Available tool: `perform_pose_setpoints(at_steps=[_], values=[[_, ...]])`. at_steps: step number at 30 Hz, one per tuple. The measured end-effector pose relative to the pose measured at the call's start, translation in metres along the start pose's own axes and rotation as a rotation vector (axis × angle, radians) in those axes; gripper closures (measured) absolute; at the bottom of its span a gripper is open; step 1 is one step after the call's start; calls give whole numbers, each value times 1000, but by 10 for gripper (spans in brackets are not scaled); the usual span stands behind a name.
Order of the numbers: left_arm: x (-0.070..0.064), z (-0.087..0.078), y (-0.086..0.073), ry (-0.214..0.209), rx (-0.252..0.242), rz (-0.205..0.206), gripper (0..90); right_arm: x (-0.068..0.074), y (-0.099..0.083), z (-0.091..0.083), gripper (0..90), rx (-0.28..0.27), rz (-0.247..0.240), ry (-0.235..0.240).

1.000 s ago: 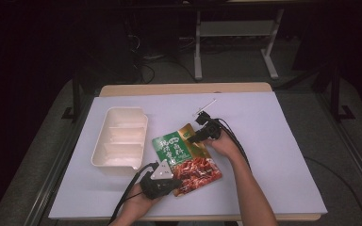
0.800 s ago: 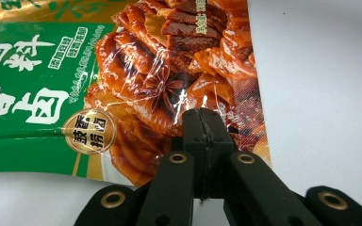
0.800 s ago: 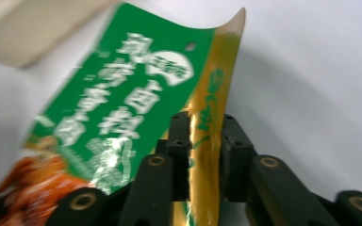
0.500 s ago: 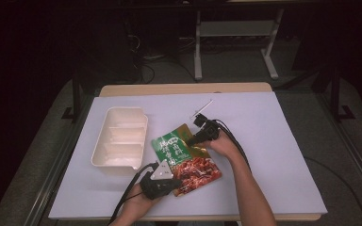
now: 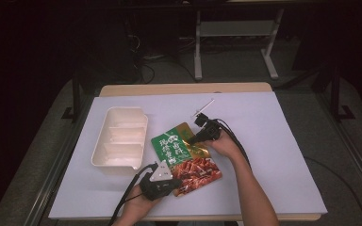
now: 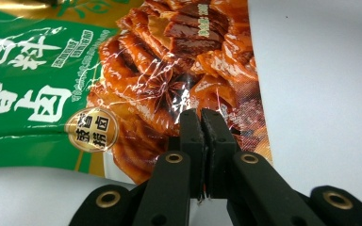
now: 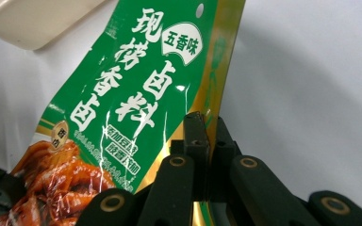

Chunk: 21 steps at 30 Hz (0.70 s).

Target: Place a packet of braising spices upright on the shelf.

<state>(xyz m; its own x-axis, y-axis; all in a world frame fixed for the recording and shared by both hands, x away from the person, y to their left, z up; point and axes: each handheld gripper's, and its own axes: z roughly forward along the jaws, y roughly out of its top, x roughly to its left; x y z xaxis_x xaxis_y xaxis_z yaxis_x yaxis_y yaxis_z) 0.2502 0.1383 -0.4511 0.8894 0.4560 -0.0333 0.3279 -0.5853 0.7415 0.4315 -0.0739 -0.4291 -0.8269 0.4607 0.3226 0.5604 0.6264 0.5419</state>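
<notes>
A seasoning pouch [image 5: 181, 151], green at the top and printed with red braised meat at the bottom, lies near the middle of the white table. My right gripper [image 5: 193, 140] is shut on the pouch's gold side edge [image 7: 215, 70], and the green end is raised a little off the table. My left gripper [image 5: 176, 184] is shut on the pouch's lower, meat-printed end [image 6: 179, 70]. In the left gripper view the jaws [image 6: 201, 117] are pressed together over the pouch [image 6: 136, 89]. In the right gripper view the jaws [image 7: 202, 123] pinch the foil.
A cream tray [image 5: 102, 157] with compartments stands left of the pouch; its corner [image 7: 37, 23] appears in the right gripper view. White sheet [image 5: 273, 155] covers the table to the right. Cables trail from both grippers toward the front edge.
</notes>
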Motion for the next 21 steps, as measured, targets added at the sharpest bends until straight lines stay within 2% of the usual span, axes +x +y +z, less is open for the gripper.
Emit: perform_pose_setpoints(at_steps=[3, 8, 10, 11, 15, 16, 21], values=[[0, -1, 0, 6, -3, -1, 858, 1, 0, -4, 895, -9, 0, 2], [1, -11, 2, 8, -58, -29, 831, 7, 0, -19, 895, -55, -5, 3], [1, -14, 2, 5, -63, -30, 819, 8, 0, -21, 895, -61, -12, 0], [1, -18, 2, -2, -74, -30, 815, 12, 0, -29, 895, -85, -15, -7], [0, -23, 3, -7, -90, -30, 795, 19, -1, -39, 896, -114, -20, -22], [-1, -24, 2, -9, -92, -30, 782, 23, -2, -48, 896, -137, -20, -27], [-4, -29, 1, -3, -90, -16, 767, 28, -5, -60, 896, -179, -21, -34]])
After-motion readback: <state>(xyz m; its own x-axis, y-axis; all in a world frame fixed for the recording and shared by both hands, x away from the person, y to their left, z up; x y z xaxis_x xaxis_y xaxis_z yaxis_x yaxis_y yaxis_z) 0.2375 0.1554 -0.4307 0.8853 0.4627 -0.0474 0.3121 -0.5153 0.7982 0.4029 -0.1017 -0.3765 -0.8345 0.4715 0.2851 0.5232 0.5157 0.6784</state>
